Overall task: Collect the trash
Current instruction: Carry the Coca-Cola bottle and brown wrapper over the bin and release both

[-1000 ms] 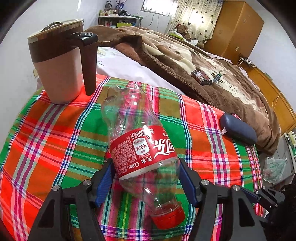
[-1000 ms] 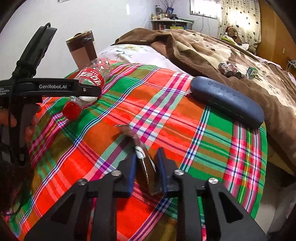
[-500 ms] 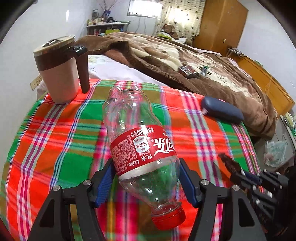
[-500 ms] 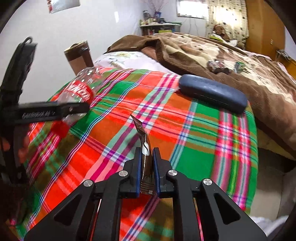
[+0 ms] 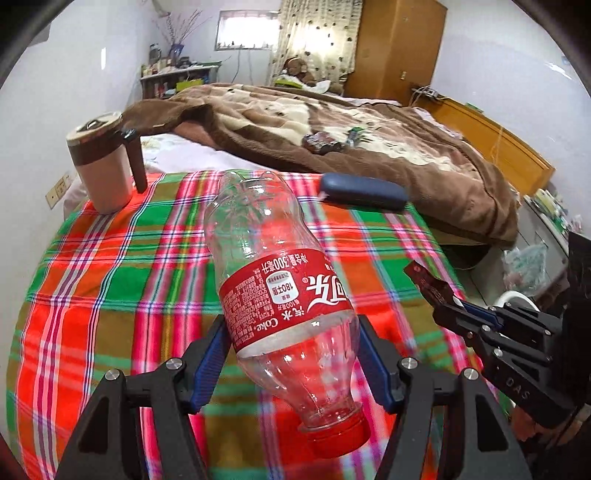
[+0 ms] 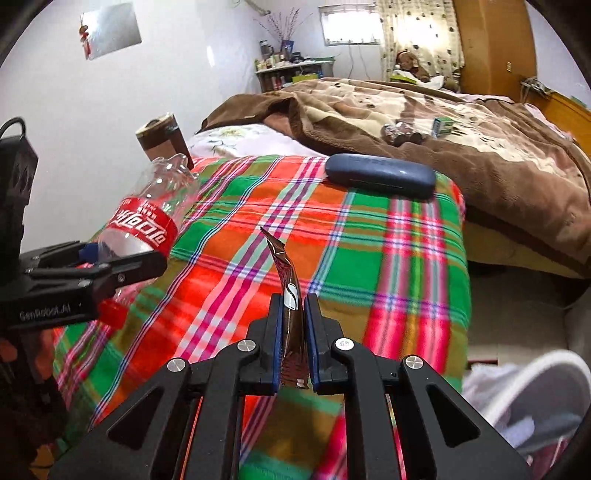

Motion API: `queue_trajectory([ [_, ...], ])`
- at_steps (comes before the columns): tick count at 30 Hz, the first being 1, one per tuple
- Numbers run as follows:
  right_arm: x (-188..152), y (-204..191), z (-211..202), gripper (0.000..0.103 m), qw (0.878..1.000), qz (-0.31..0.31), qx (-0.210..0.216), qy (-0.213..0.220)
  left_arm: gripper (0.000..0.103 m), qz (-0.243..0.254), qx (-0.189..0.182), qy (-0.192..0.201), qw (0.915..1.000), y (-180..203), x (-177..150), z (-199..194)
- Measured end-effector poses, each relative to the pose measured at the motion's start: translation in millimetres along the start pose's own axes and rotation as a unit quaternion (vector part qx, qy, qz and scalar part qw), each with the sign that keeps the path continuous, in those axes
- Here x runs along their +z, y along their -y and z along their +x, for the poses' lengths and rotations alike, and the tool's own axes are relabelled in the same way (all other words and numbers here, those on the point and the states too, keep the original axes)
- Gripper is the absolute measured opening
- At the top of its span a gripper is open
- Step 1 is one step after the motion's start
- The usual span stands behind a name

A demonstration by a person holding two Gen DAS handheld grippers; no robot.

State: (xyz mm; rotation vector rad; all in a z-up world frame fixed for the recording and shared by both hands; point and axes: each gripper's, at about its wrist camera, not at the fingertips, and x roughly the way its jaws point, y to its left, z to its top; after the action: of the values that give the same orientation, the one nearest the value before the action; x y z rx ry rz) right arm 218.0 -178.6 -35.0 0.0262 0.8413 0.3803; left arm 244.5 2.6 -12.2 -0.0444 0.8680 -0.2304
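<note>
Left gripper (image 5: 291,354) clamps the bottle (image 5: 284,288), frame centre. Right gripper (image 6: 291,332) is closed on the wrapper (image 6: 286,291), lower centre.

Red-labelled clear bottle (image 5: 280,295), plaid cloth (image 5: 110,266)

— Where does my left camera sit?
— Behind my left gripper (image 5: 291,354), tilted down, close over the plaid cloth (image 5: 110,280), facing up the bed toward the window (image 5: 247,35).

— And my right one?
— Behind my right gripper (image 6: 293,332), same downward tilt, same heading.

— Overlap?
— Both catch the cloth, the blue case (image 6: 380,177), the mug (image 5: 103,162), and each other's gripper.
</note>
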Motion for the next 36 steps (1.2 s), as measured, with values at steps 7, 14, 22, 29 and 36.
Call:
queue_trajectory([
  [7, -17, 12, -45, 0.012, 0.999, 0.027, -0.011, 0.034, 0.066, 0.026, -0.025, 0.013, 0.9993, 37, -21, -30],
  [14, -37, 26, -87, 0.012, 0.996, 0.047, -0.036, 0.061, 0.066, 0.051, -0.052, 0.021, 0.9971, 78, -33, -52],
  [22, -63, 53, -119, 0.012, 0.990, 0.094, -0.072, 0.078, 0.066, 0.092, -0.084, 0.032, 0.9917, 131, -45, -71],
  [29, -83, 79, -148, 0.012, 0.981, 0.132, -0.107, 0.094, 0.066, 0.123, -0.112, 0.029, 0.9856, 177, -56, -72],
  [36, -101, 105, -162, 0.012, 0.971, 0.162, -0.154, 0.088, 0.066, 0.156, -0.133, 0.017, 0.9786, 221, -66, -64],
])
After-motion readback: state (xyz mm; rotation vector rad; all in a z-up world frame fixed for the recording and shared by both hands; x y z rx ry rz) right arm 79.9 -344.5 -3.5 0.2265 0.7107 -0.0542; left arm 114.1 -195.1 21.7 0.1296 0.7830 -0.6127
